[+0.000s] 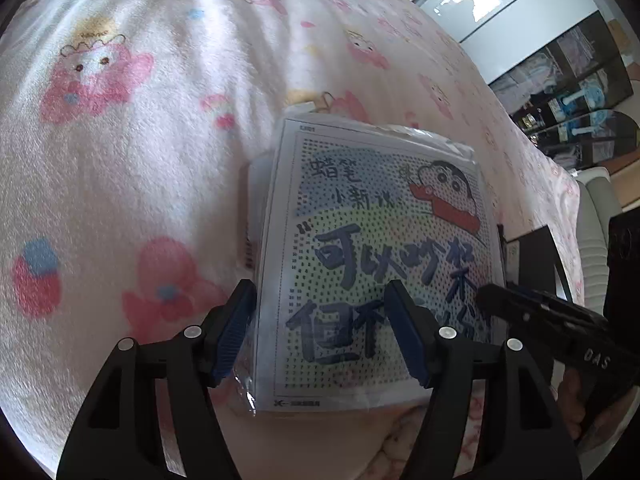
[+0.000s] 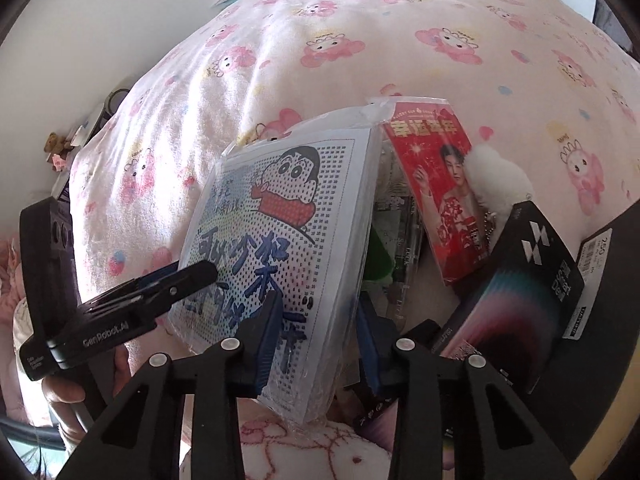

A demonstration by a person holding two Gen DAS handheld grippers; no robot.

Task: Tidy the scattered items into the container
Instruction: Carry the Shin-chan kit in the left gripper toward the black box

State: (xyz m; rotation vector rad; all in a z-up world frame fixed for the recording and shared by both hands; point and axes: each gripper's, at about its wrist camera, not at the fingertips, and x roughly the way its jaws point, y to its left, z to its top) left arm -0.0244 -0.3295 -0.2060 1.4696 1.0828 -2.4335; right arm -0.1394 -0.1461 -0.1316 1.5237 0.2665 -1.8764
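Note:
A plastic-wrapped packet (image 1: 372, 240) with a dotted cartoon print is held up over the pink-patterned blanket (image 1: 140, 140). My right gripper (image 2: 316, 344) is shut on the packet's (image 2: 280, 220) lower edge, one pad on its printed face and one behind it. My left gripper (image 1: 322, 334) stands open, its left pad beside the packet's left edge and its right pad in front of the print. In the right wrist view the left gripper (image 2: 192, 276) comes in from the left, its tip at the packet's face. The right gripper (image 1: 520, 312) shows at the right of the left wrist view.
Behind the packet a clear box (image 2: 404, 248) holds a green piece (image 2: 378, 256). A red photo packet (image 2: 440, 184), a white fluffy ball (image 2: 496, 176) and a black box (image 2: 520, 280) lean beside it. Dark shelves (image 1: 580, 80) stand at the far right. A hand (image 2: 60, 392) holds the left gripper.

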